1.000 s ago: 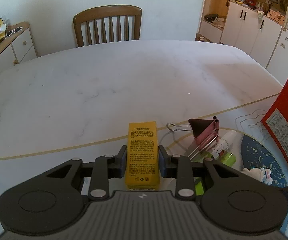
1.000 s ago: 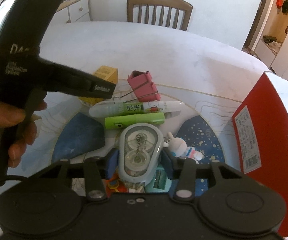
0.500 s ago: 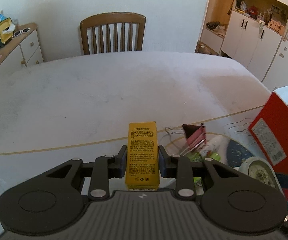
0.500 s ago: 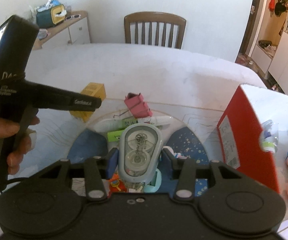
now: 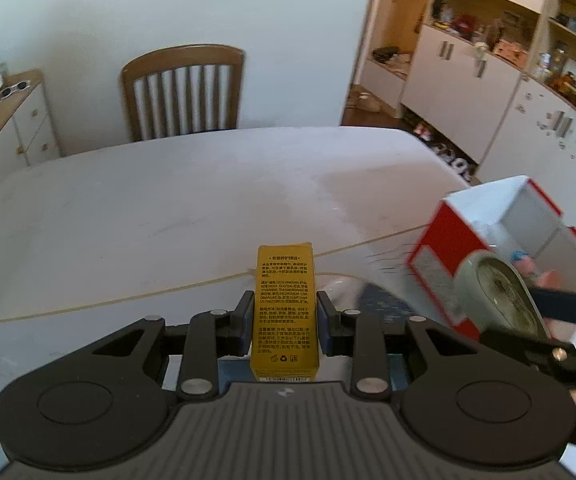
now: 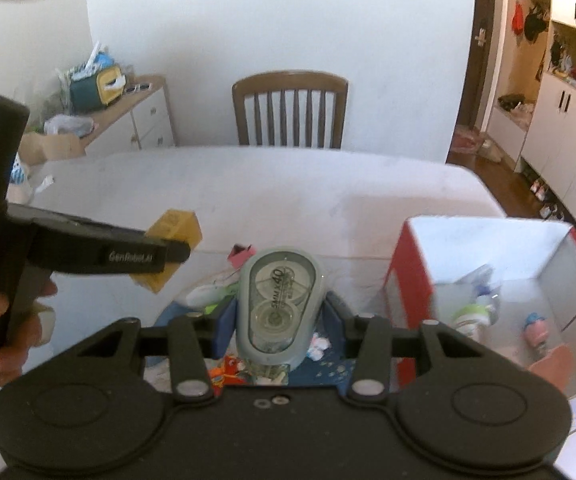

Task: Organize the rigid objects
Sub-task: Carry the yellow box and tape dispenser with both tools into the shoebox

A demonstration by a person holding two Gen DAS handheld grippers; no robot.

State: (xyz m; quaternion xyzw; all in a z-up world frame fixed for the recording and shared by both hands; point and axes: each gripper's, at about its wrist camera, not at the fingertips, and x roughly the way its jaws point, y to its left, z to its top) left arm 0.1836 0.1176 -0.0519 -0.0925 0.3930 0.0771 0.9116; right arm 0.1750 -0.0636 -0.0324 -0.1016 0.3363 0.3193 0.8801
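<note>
Gripping a slim yellow carton [image 5: 285, 308] printed with dark text, the left claw [image 5: 285, 320] clamps its blue pads against the box's long sides and holds it clear above the pale marble-look surface [image 5: 168, 208]. Right of it, the right claw [image 6: 280, 316] is clenched on a smooth grey-green correction-tape dispenser [image 6: 280, 300], rounded and teardrop-shaped with clear windows over two reels. Beneath lies a blue patterned mat [image 6: 327, 364] with a pink binder clip [image 6: 240, 255] and small toys. Far right stands an open red cardboard box [image 6: 403, 276], white inside, holding little figures. Beyond the surface are a slatted wooden chair [image 6: 289, 110], a sideboard and white cupboards.
</note>
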